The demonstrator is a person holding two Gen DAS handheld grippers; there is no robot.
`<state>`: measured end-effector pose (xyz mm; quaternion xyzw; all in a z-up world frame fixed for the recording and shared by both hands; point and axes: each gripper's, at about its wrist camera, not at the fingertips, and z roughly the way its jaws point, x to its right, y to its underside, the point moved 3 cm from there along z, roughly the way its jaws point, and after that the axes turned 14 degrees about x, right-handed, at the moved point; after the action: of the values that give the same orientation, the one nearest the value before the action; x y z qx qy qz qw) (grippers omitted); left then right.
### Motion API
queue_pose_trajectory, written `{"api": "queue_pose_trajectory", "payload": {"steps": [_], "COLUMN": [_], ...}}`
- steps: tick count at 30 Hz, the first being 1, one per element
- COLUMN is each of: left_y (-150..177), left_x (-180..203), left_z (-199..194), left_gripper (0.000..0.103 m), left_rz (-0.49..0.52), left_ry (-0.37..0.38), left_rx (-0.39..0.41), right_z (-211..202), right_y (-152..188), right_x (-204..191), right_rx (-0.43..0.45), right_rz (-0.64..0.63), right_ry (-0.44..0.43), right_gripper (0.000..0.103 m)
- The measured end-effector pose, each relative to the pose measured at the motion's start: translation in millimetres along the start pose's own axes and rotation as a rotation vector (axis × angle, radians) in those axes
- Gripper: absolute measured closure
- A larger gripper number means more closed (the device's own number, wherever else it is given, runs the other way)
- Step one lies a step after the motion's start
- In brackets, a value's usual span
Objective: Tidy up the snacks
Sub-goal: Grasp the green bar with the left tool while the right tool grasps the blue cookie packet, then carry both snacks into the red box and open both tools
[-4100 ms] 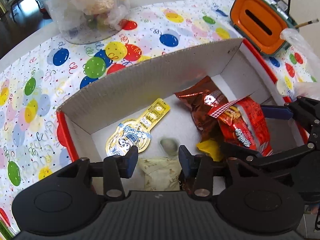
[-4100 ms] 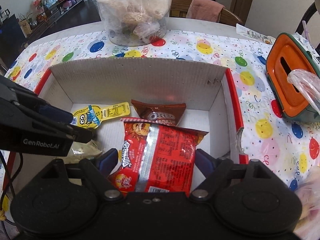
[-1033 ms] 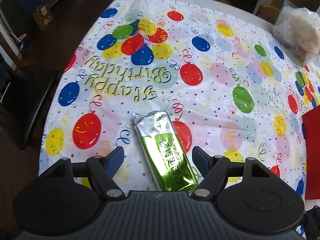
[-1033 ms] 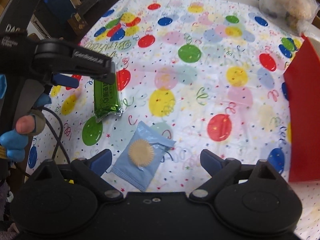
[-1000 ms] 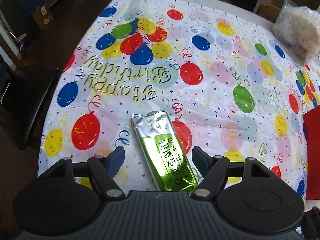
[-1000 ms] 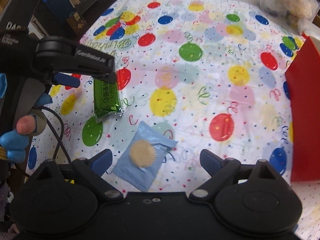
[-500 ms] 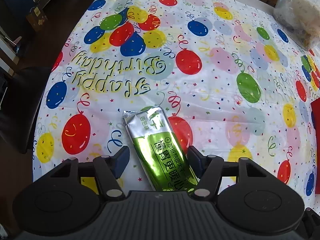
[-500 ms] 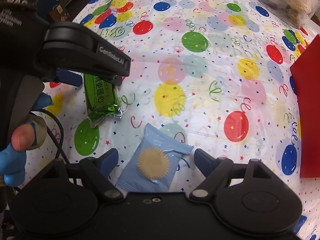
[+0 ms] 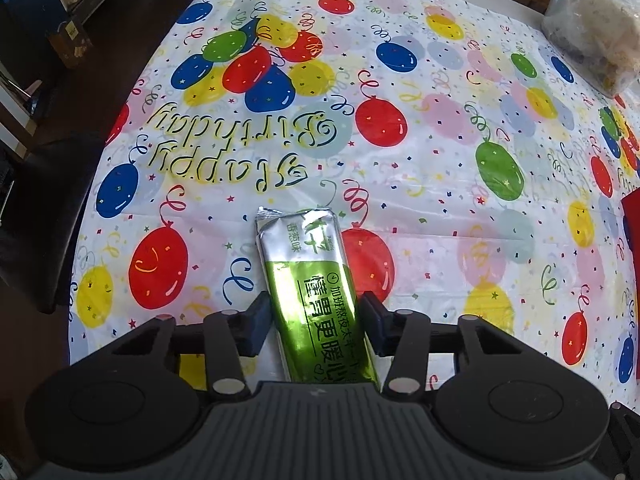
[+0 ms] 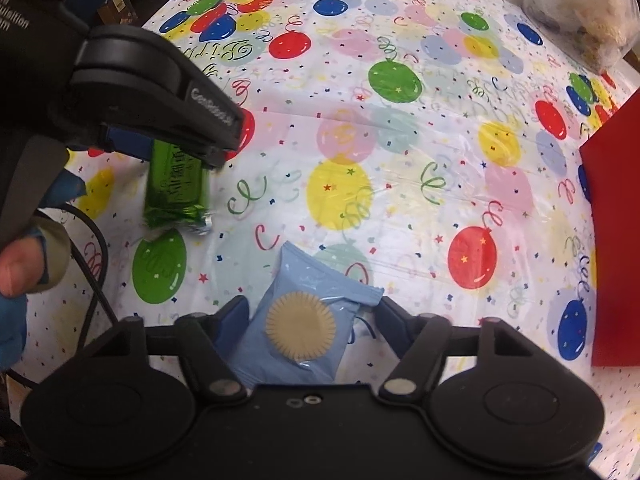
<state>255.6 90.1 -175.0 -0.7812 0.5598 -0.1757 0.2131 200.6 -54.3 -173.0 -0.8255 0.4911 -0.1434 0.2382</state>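
Note:
A shiny green snack bar (image 9: 316,292) lies on the balloon tablecloth. My left gripper (image 9: 314,312) straddles it, jaws narrowed and close to both long sides, right finger touching, a thin gap at the left. The bar also shows in the right wrist view (image 10: 176,184) under the left gripper (image 10: 180,160). A light-blue packet with a tan round cookie (image 10: 304,320) lies between the fingers of my right gripper (image 10: 310,320), which is open with gaps on both sides. The red snack box (image 10: 616,240) stands at the right edge.
A clear bag of pale snacks (image 9: 596,32) sits at the far right of the table. The table's left edge (image 9: 100,160) drops to a dark floor with a black chair (image 9: 44,220) beside it.
Both grippers have moved forward over their snacks and narrowed. The left jaws have closed in around the green bar; the right jaws have closed partway around the blue packet.

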Motion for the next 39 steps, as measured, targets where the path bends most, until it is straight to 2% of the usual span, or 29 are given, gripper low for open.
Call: {"api": "queue_pose_trajectory", "payload": {"steps": [2,4,12,24,32,39], "left_y": [0,1,6,9,-2,-11], "left_x": [-3,-5,-15,-24,-4,38], "left_z": [-1,-1,-5,-32,-68,-102], "left_gripper": [0.059,0.06,0.061,0.061,0.061,0.061], "left_rz": [-0.01,-0.017,-0.048,-0.11,-0.122,-0.088], "left_ry": [0.01,0.019,0.025,0.031,0.063,0.112], "left_rx": [0.004,0.008,0.004,0.014,0.072,0.126], "right_z": [-2,-3,-10,-48,-76,-105], "right_y": [0,0,2,-8,-14,-22], "right_x": [1,3,15,54,87,123], "right_rx": [0.009,0.014,0.033,0.122,0.186,0.252], "right_rz": [-0.009,-0.003,0.015,0.069,0.103,0.128], "right_ry": [0.001,-0.011,-0.036,-0.07,-0.096,-0.119], "right_gripper": [0.054,0.056,0.056,0.056,0.056,0.056]}}
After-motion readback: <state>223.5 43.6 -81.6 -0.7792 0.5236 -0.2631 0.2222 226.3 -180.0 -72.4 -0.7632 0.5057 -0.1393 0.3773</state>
